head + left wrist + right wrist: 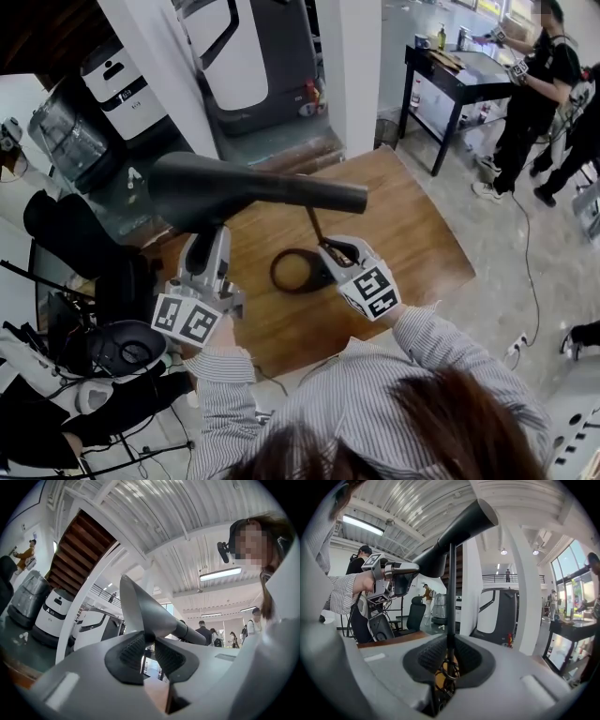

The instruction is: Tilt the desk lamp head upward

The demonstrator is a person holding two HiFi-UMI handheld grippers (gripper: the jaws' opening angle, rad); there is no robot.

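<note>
The left gripper point(208, 236) is shut tight on the lamp head point(244, 192). Its two dark pads point(133, 651) squeeze the thin edge of the wide end, and only a thin gap shows between them. The gripper reaches up under the wide end from below. The cube with square marks sits at its back, close to the person's striped sleeve point(225, 375).

The right gripper point(323, 246) is shut too. Its pads press on the stem point(314, 225), the thin black rod that holds the head up. The rod runs straight up between the pads to the head. The grip is low on the rod, just above the ring base point(275, 272).

The lamp head is long and black, fat at one end and thin at the other. It hangs over the wooden table point(412, 234), with the fat end to the left and the thin end to the right. In the right gripper view the thin end sits higher than the fat end. The ring base lies flat on the table, between the two grippers.

Behind the table stands a white pillar point(361, 75), and next to it a big grey and white machine point(248, 56). A black chair point(56, 225) is on the left. Far off at the top right, people point(534, 84) stand at a small black table point(459, 70) with bottles on it.
</note>
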